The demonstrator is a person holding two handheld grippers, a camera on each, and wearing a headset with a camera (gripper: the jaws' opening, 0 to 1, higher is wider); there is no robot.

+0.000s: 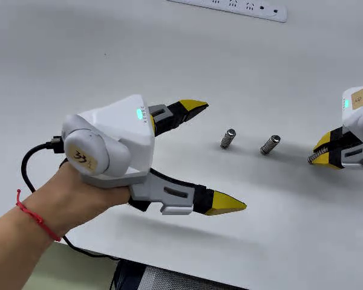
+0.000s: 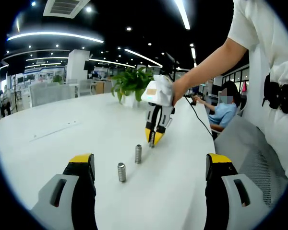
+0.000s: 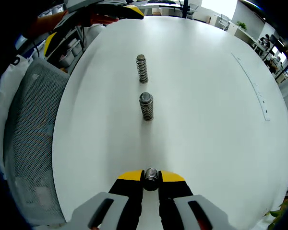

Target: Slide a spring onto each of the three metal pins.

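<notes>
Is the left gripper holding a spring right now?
No, the left gripper has its jaws wide apart with nothing between them; the right gripper is the one clamped on a spring.

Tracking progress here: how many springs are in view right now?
3. Two stand upright on the white table, a nearer spring and a farther spring, in line ahead of the right gripper. The third spring is clamped in that gripper's jaws. None looks hidden.

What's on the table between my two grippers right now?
Two sprung pins stand there: pin one nearer the open left gripper, pin two nearer the right gripper, which is shut on a spring. The head view shows the row.
</notes>
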